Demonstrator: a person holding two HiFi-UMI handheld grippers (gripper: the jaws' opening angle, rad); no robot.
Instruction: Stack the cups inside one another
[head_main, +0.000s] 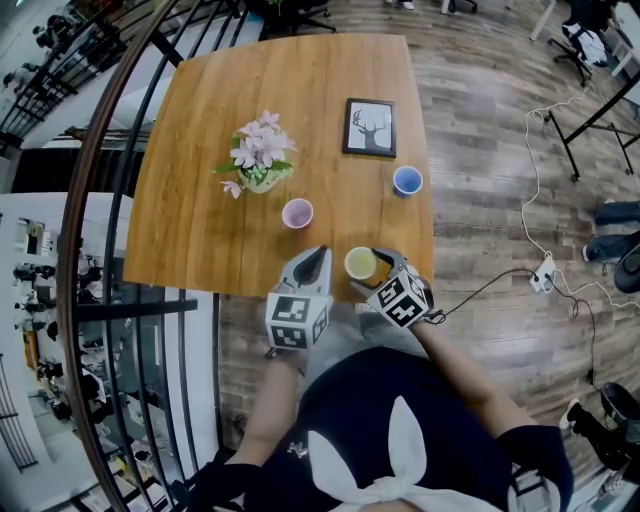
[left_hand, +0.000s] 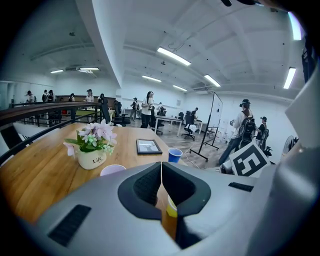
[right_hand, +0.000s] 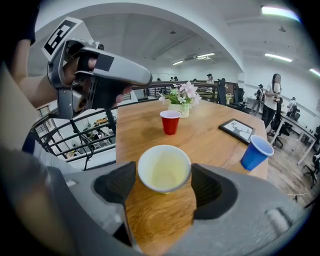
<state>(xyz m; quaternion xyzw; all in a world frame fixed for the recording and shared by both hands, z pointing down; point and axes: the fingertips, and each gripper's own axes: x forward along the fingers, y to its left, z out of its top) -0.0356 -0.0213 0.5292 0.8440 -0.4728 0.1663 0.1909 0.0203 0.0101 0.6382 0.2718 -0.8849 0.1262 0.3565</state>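
In the head view the yellow cup stood well apart from the flower pot, within the right gripper. The left gripper view showed the left gripper closed on nothing. The right gripper view showed jaws wide, flanking the cup unsqueezed, likely to lift it.

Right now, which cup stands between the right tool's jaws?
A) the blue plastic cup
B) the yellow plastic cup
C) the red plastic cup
B: in the right gripper view the round yellow plastic cup stands upright between the right tool's open jaws; the red plastic cup and blue plastic cup stand farther off on the wooden table.
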